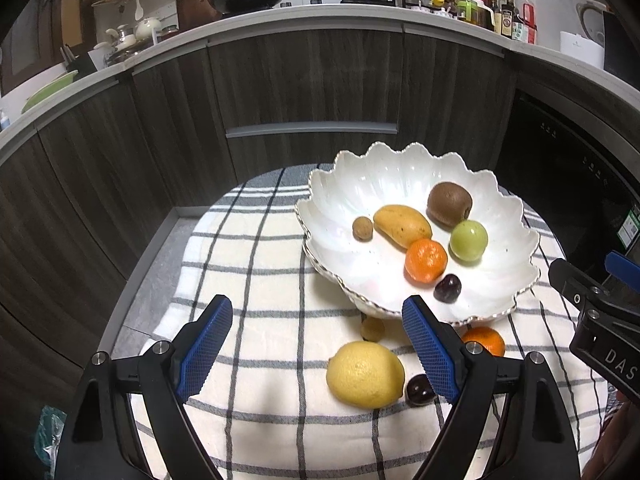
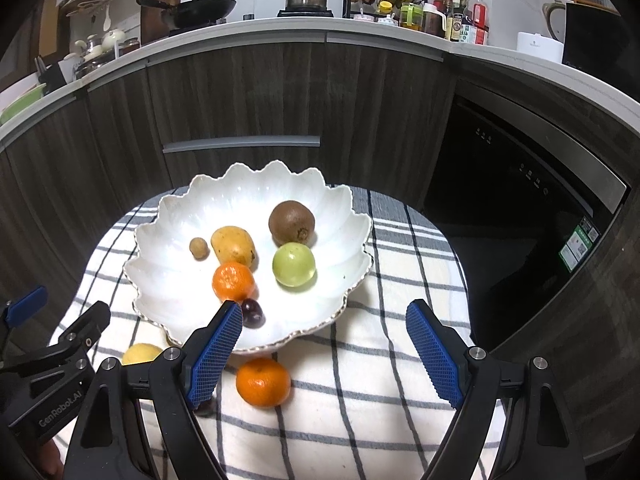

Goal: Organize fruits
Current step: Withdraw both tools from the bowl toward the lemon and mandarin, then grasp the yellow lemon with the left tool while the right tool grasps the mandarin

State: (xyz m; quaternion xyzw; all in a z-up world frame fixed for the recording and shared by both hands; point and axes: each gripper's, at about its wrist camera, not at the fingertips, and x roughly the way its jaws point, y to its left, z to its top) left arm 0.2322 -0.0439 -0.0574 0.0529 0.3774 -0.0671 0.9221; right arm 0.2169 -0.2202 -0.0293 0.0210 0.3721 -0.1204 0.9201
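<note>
Hovering with jaws spread wide and empty, the left gripper (image 1: 318, 342) and right gripper (image 2: 324, 350) hang just short of the scalloped white bowl (image 2: 180, 204). "GenRobot.AI" reads on the left gripper's body. In the bowl lie a kiwi (image 2: 291, 223), mango (image 2: 233, 245), green fruit (image 2: 294, 264) and cherry (image 2: 253, 313). Before its near rim, on the checked cloth (image 2: 360, 400), sit a lemon (image 1: 365, 374) and tangerine (image 2: 263, 382); bare cloth lies right of the bowl.

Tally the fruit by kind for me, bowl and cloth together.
Tangerines: 2, one in the bowl, one on the cloth
Dark cherries: 2
Small tan round fruits: 2
Mango: 1
Kiwi: 1
Green round fruit: 1
Lemon: 1
Total: 10
</note>
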